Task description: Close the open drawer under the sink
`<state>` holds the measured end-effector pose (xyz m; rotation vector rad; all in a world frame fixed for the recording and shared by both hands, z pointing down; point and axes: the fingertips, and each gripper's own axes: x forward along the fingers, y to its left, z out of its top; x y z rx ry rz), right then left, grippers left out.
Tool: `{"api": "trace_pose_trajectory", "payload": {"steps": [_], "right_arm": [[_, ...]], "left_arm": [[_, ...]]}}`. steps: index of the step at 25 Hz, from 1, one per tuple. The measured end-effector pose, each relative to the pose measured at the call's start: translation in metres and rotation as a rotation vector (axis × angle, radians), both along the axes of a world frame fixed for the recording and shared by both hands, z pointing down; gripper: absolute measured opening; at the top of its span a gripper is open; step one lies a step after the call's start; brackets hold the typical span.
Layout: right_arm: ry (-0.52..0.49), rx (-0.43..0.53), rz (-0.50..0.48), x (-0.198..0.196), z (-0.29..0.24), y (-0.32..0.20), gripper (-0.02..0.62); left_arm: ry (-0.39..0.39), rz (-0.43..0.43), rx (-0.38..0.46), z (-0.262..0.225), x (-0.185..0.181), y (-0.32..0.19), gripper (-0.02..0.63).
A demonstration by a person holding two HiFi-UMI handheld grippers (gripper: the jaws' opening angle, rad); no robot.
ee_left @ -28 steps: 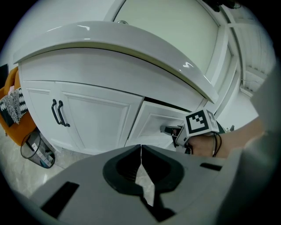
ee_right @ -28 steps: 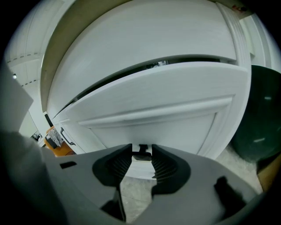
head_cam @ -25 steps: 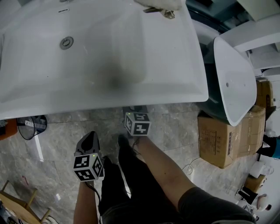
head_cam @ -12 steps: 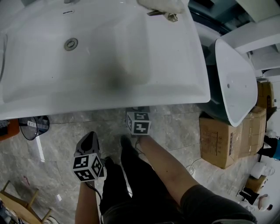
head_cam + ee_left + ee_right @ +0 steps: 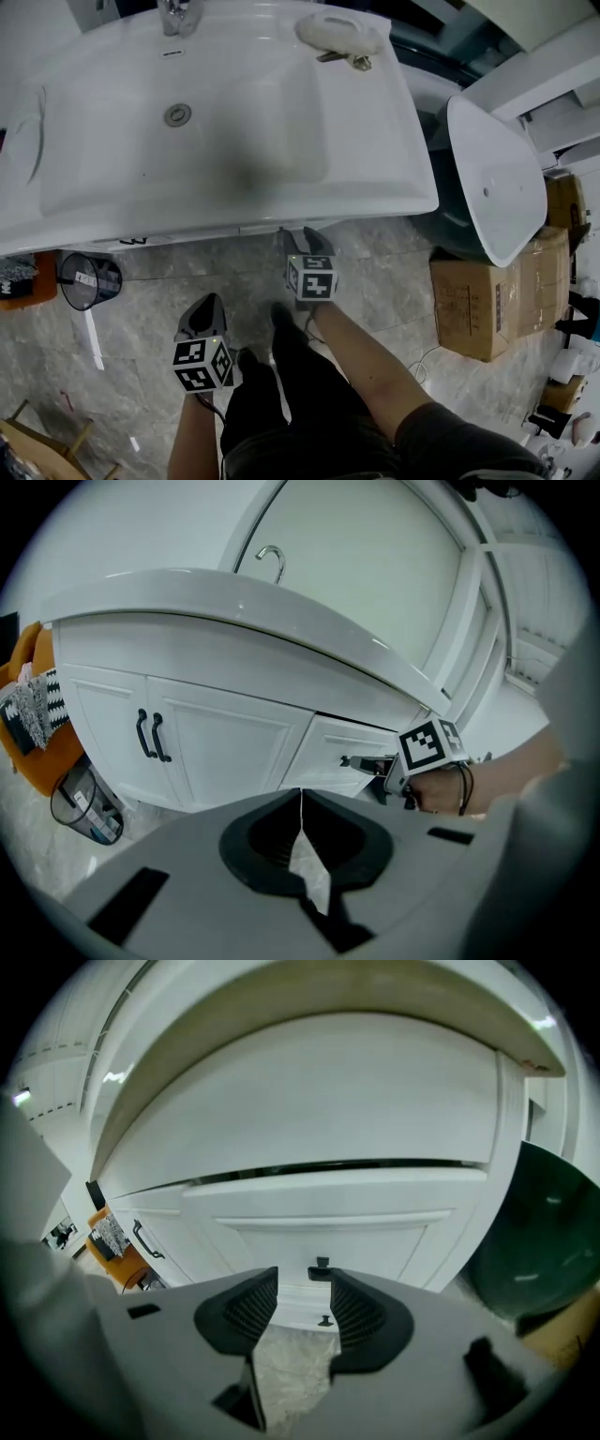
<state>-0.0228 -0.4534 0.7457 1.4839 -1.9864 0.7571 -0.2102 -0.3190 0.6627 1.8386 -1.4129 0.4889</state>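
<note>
Lower left of the head view, the grey left gripper (image 5: 210,307) is clenched on nothing and held back, probably just not needed here. At centre, the grey right gripper (image 5: 304,1281) is pointed at the white panelled drawer (image 5: 328,1227) under the glossy white sink (image 5: 412,192). Its jaws have just been spread wider, with the small black handle (image 5: 322,1267) seen beyond the tips, ungripped. A dark gap is seen above the front, so it's likely not fully shut.
</note>
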Motion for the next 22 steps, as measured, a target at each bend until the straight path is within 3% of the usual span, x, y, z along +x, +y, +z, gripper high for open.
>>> {"api": "trace_pose_trajectory", "payload": {"steps": [9, 22], "right_arm": [[-0.054, 0.055, 0.075, -0.011, -0.096, 0.098, 0.157], [-0.071, 0.128, 0.134, 0.022, -0.186, 0.196, 0.075]], "left_arm": [[0.025, 0.114, 0.058, -0.066, -0.018, 0.059, 0.015], [0.072, 0.227, 0.151, -0.139, 0.022, 0.103, 0.015]]}}
